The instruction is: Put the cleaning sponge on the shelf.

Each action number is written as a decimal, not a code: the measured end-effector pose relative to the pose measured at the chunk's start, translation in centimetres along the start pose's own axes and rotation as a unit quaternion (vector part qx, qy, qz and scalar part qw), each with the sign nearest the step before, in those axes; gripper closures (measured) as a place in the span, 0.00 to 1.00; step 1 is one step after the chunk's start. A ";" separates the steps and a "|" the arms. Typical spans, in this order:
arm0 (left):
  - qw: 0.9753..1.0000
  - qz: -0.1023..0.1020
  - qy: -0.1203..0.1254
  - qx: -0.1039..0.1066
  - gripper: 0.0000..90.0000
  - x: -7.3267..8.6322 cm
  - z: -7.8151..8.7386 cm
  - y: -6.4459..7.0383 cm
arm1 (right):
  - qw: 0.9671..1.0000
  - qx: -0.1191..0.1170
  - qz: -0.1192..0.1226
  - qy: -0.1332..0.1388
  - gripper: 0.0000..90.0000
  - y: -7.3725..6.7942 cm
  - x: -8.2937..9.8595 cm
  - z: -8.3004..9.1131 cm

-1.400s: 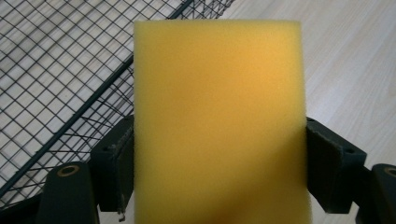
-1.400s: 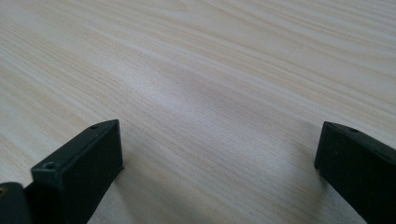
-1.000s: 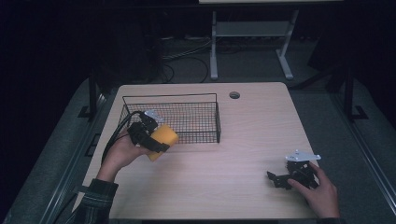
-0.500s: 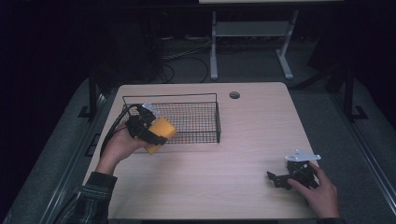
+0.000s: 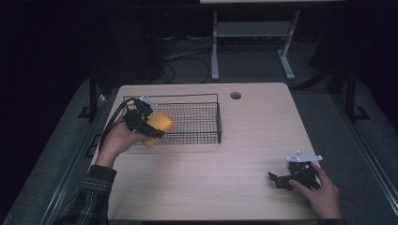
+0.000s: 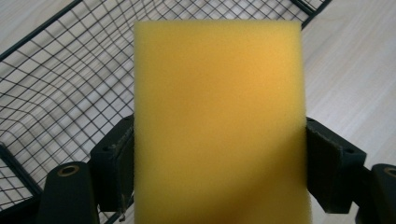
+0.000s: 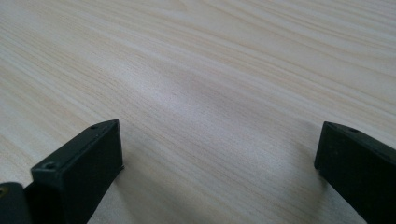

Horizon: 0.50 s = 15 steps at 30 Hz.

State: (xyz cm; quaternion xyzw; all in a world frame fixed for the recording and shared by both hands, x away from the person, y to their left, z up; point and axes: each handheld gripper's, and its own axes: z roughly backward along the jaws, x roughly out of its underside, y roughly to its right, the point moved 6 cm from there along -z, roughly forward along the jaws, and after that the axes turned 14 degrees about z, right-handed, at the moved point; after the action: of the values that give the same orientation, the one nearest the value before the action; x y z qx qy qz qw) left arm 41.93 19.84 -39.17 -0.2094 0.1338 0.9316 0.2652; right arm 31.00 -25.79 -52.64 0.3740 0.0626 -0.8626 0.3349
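High view: left gripper gripping yellow sponge over wire basket's left front edge; right gripper resting near table's front right corner.
Left gripper view: jaws clamping sponge sides.
Right gripper view: jaws gaping wide, holding nothing.

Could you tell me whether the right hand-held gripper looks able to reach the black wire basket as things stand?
Probably yes: the right hand-held gripper rests open at the near right of the pale wooden table, with bare tabletop between it and the black wire basket.
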 end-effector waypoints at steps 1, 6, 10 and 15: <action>1.000 0.006 0.002 -0.001 0.25 -0.1 0.0 -0.2 | 1.000 0.000 0.000 0.000 0.00 0.0 0.0 0.0; 1.000 0.014 0.004 -0.006 0.25 -0.4 0.0 -1.1 | 1.000 0.000 0.000 0.000 0.00 0.0 0.0 0.0; 1.000 0.026 0.008 -0.010 0.25 -0.7 -0.1 -1.8 | 1.000 0.000 0.000 0.000 0.00 0.0 0.0 0.0; 0.999 0.037 0.008 -0.016 0.25 -0.9 -0.3 -2.7 | 1.000 0.000 0.000 0.000 0.00 0.0 0.0 0.0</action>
State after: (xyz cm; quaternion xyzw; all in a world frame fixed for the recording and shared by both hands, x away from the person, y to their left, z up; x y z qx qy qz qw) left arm 44.19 21.55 -39.36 -0.2161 0.1291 0.9410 0.2262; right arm 30.99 -25.79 -52.64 0.3735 0.0627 -0.8629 0.3345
